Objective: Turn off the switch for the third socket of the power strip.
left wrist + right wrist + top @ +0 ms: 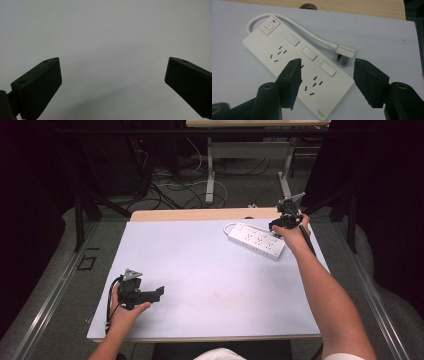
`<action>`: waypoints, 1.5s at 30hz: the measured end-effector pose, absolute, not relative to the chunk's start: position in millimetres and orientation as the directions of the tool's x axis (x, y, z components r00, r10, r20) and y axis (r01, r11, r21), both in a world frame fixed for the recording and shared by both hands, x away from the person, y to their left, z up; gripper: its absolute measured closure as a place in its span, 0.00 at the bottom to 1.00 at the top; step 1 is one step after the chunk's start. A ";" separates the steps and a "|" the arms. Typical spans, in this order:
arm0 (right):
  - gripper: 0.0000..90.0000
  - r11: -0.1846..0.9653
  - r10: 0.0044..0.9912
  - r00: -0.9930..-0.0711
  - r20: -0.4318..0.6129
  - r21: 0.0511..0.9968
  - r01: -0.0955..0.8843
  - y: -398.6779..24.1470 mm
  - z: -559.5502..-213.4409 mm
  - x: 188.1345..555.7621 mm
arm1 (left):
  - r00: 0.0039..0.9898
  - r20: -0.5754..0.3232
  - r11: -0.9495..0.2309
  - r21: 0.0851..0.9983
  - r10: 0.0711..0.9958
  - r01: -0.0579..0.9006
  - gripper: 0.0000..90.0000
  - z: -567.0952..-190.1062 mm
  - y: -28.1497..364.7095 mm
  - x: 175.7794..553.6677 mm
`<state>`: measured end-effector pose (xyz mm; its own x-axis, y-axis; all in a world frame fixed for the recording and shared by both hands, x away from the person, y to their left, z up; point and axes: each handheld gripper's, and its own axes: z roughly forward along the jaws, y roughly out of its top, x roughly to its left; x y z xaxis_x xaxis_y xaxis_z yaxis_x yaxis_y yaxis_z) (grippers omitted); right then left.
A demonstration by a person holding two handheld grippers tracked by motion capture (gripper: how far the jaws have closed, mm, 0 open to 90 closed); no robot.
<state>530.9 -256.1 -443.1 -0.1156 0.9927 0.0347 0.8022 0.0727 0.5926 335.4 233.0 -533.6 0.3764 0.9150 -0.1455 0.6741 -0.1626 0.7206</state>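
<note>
A white power strip (256,240) (297,65) lies flat at the far right of the white mat, its cord looping back to a white plug (343,52) beside it. It has a power button with a red light (269,25) at one end. My right gripper (278,223) (327,75) hovers just over the strip, open, its jaws straddling the strip's near end and touching nothing. My left gripper (159,292) (112,75) rests low over the near left of the mat, open wide with bare mat between its jaws.
A white mat (200,275) covers most of the wooden table (200,214), whose bare far edge shows behind the strip. Beyond the table stand desk legs (210,175) and tangled cables on the floor.
</note>
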 end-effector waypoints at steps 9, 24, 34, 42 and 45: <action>0.44 0.031 0.996 -0.076 0.052 0.581 0.813 -259.3 -454.4 542.4 | 0.377 -0.149 -0.160 0.720 0.914 0.675 0.01 -534.4 232.6 335.8; 0.51 -0.004 0.999 -0.018 0.034 0.565 0.825 -266.1 -469.9 557.0 | 0.375 -0.151 -0.161 0.716 0.915 0.679 0.01 -535.0 233.7 336.7; 0.60 -0.019 1.000 0.003 0.031 0.551 0.834 -269.2 -477.0 563.4 | 0.370 -0.151 -0.157 0.715 0.917 0.681 0.01 -535.3 233.8 336.9; 0.67 -0.029 0.999 0.013 0.035 0.512 0.858 -272.6 -485.0 566.1 | 0.370 -0.158 -0.156 0.707 0.915 0.690 0.02 -535.1 234.4 336.8; 0.69 -0.035 0.999 0.019 0.037 0.507 0.861 -270.8 -487.9 566.9 | 0.369 -0.158 -0.156 0.707 0.916 0.690 0.02 -535.2 234.4 336.8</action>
